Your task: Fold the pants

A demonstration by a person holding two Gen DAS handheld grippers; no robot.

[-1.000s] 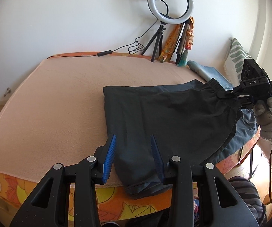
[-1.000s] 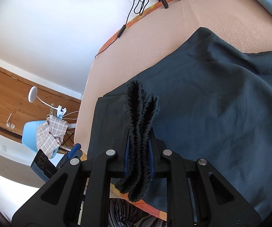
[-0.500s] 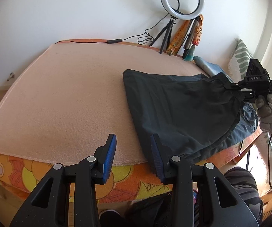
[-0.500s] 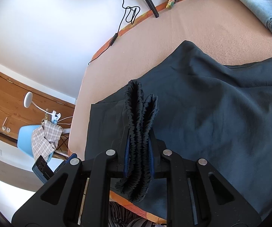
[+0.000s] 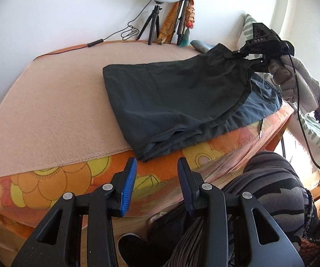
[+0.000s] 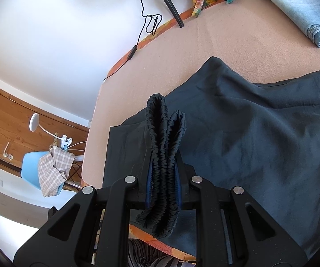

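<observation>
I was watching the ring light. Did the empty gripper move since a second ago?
Yes. The left gripper backed off the dark pants; it now sits over the flowered mattress edge.

Left wrist cam: sits off the bed's near edge, angled down, facing the far wall. Its own fingers fill the bottom of frame; the pants are mid-distance, the right gripper at upper right. Right wrist cam: very close, waistband right at the lens between its fingers, looking down across the bed toward the wall and a chair. Shared: pants, bed, tripod, jeans.
</observation>
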